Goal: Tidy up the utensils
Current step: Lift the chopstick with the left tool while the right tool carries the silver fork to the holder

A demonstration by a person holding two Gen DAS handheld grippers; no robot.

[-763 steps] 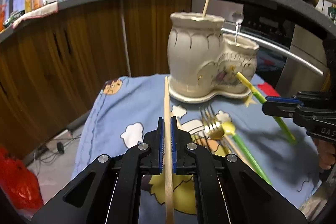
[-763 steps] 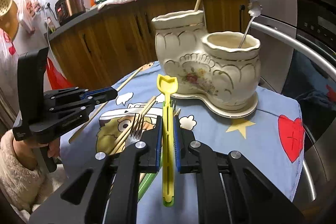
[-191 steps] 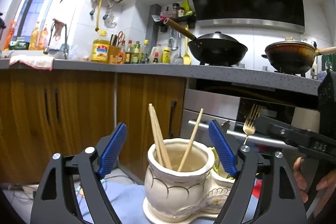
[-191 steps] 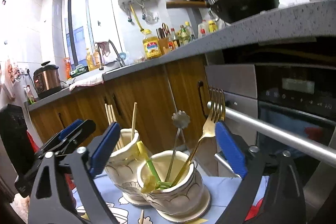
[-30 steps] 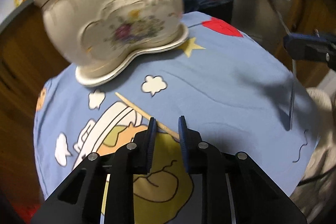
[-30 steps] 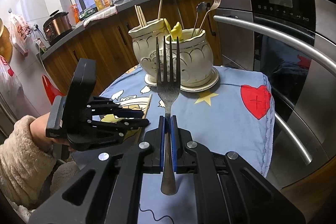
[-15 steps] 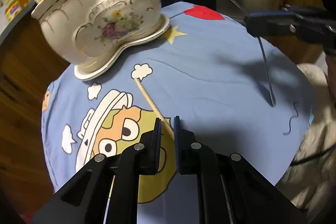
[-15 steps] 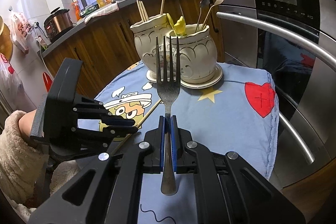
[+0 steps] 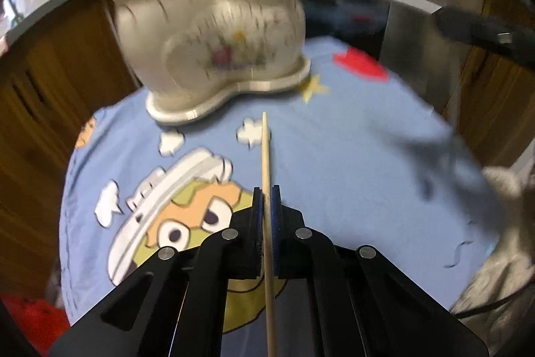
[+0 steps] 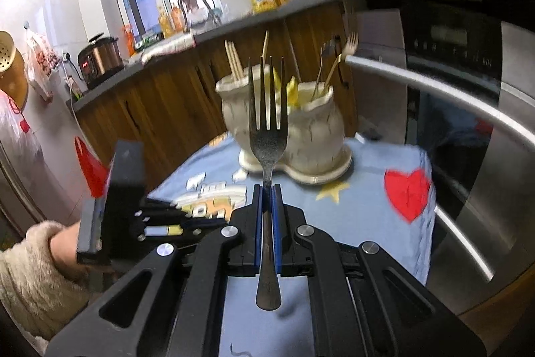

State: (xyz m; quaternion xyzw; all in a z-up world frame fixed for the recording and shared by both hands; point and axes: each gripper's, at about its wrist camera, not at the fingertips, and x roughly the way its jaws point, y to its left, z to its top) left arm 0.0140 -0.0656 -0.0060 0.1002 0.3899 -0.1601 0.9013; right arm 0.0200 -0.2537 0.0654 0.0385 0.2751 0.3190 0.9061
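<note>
Utensils are nearly all sorted: the ceramic holder [image 10: 287,129] at the far end of the bench [image 9: 351,156] already carries chopsticks and cutlery. What has just changed is on the left: the left gripper [image 9: 266,199] has been closing and is now clamped on the last chopstick [image 9: 265,153], which a second ago lay loose on the cloth. The right gripper [image 10: 266,199] is clamped on a fork [image 10: 267,122], held upright before the holder. Both pieces probably only need dropping in.
</note>
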